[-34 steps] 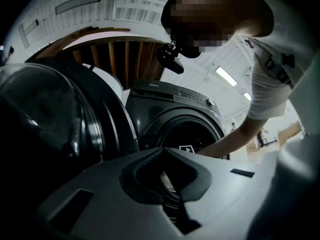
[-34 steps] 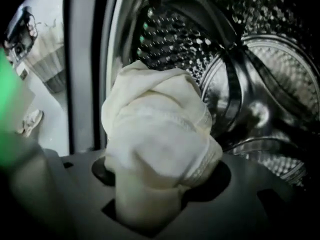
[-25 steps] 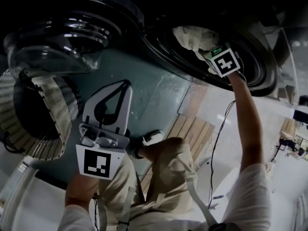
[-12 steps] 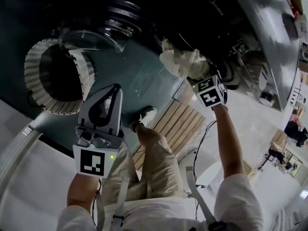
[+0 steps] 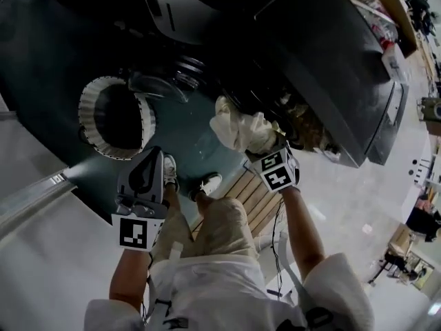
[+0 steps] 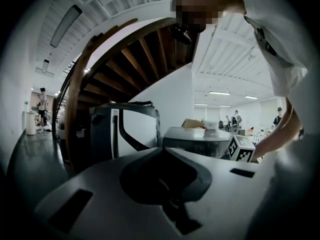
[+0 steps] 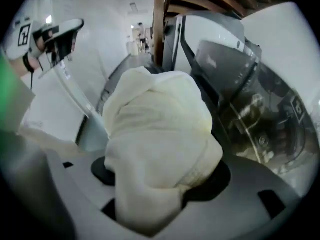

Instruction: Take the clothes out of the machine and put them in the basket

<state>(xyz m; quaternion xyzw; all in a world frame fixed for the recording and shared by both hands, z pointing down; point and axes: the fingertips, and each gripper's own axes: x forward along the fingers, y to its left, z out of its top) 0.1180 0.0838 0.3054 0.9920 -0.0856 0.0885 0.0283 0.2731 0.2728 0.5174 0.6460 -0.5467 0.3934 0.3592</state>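
Note:
A bunched cream garment (image 5: pixel 238 126) hangs in the air in front of the dark washing machine (image 5: pixel 313 61), outside its drum. My right gripper (image 5: pixel 260 147) is shut on it; in the right gripper view the garment (image 7: pixel 157 129) fills the space between the jaws and hides their tips. The white slatted basket (image 5: pixel 91 105) stands on the floor to the left, its dark inside showing nothing I can make out. My left gripper (image 5: pixel 154 156) hangs just below the basket, jaws meeting at the tip and holding nothing. In the left gripper view, that gripper (image 6: pixel 161 150) points level at the machine (image 6: pixel 207 139).
The machine's glass door (image 5: pixel 160 87) stands open between basket and drum. The person's legs and shoes (image 5: pixel 207 182) stand on the teal floor by a wooden slatted board (image 5: pixel 256 193). A wooden staircase (image 6: pixel 120 59) rises behind the machine. People stand far off.
The right gripper pulled the cream garment out of the drum and away from the machine. Both grippers rose with the person, and the basket and machine now look farther below.

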